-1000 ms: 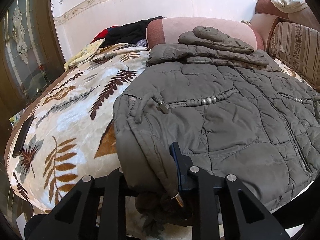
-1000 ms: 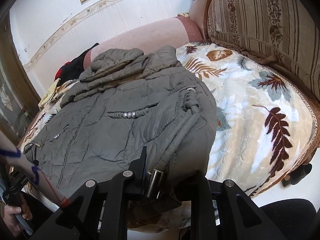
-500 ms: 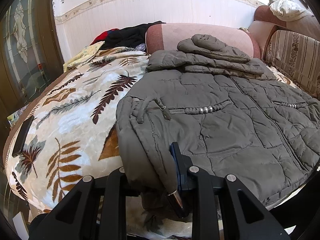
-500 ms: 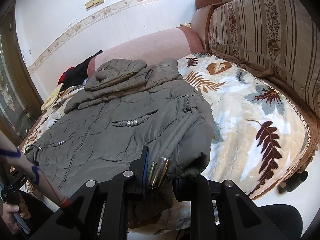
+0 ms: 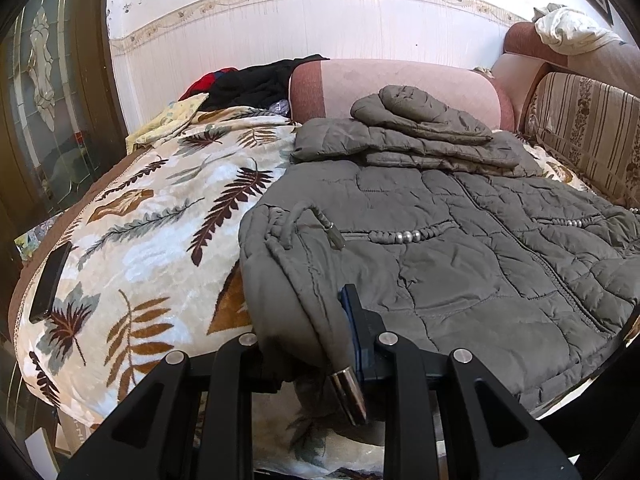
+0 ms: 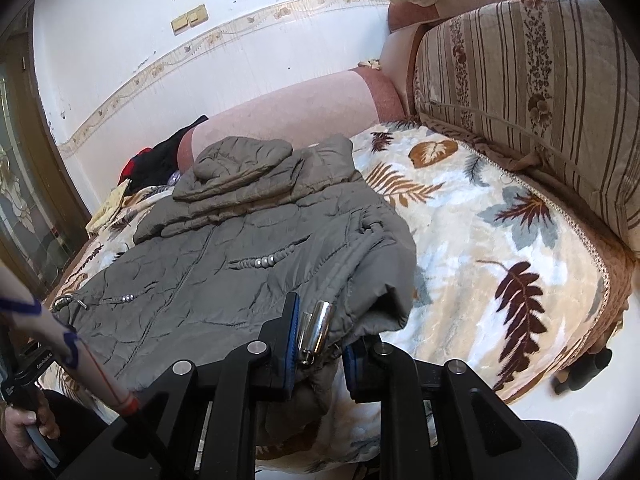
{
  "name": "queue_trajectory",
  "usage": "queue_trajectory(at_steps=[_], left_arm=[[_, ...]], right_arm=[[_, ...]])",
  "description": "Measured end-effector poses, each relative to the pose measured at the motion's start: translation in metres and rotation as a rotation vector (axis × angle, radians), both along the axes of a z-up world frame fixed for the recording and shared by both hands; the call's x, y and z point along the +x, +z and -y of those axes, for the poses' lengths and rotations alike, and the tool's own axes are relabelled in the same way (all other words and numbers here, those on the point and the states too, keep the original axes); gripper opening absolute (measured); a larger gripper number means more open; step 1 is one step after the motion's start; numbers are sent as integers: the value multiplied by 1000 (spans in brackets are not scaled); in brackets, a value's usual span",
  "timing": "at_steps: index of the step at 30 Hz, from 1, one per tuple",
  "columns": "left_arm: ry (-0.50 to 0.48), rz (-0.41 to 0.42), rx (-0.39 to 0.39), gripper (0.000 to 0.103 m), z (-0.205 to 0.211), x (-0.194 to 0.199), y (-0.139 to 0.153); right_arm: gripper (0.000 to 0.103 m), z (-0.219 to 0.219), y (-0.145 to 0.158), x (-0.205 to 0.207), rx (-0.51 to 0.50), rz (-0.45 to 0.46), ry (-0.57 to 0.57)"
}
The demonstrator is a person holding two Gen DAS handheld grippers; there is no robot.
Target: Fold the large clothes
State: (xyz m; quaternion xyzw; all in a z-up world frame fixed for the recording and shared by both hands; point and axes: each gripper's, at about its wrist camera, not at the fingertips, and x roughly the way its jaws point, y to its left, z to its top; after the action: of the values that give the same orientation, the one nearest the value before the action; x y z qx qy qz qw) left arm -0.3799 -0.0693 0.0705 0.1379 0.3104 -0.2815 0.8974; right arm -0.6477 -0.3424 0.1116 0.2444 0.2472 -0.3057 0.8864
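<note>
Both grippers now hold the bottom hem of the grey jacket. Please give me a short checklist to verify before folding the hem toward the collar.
1. Left gripper shut on jacket hem: ok.
2. Right gripper shut on hem: ok.
3. Sleeves folded in near the collar: ok.
4. Metal cord ends caught at the jaws: not ok.
5. Phone away from the jacket: ok.
6. Fabric layers evenly gripped: cannot tell.

My right gripper [image 6: 318, 354] pinches the near hem of the grey quilted jacket [image 6: 224, 264], a metal cord end [image 6: 316, 332] between its fingers. The jacket lies across the leaf-print blanket [image 6: 500, 240]; striped cushion [image 6: 540, 92] far right.
</note>
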Motion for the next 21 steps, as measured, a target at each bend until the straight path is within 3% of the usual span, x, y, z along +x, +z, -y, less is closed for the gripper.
queue_trajectory(at_steps=[6, 10, 16, 18, 21], left_arm=[[0, 2, -10, 23, -4, 1, 7], [11, -14, 10, 23, -3, 3, -1], [23, -41, 43, 26, -1, 6, -15], [40, -67, 55, 34, -2, 10, -22], [61, -113, 62, 41, -5, 16, -34]], right_arm=[[17, 1, 13, -5, -19, -1, 8], [17, 7, 3, -4, 41, -17, 20], [36, 20, -24, -5, 177, -27, -15], [45, 22, -32, -4, 204, -33, -23], [48, 25, -45, -3, 258, -39, -43]])
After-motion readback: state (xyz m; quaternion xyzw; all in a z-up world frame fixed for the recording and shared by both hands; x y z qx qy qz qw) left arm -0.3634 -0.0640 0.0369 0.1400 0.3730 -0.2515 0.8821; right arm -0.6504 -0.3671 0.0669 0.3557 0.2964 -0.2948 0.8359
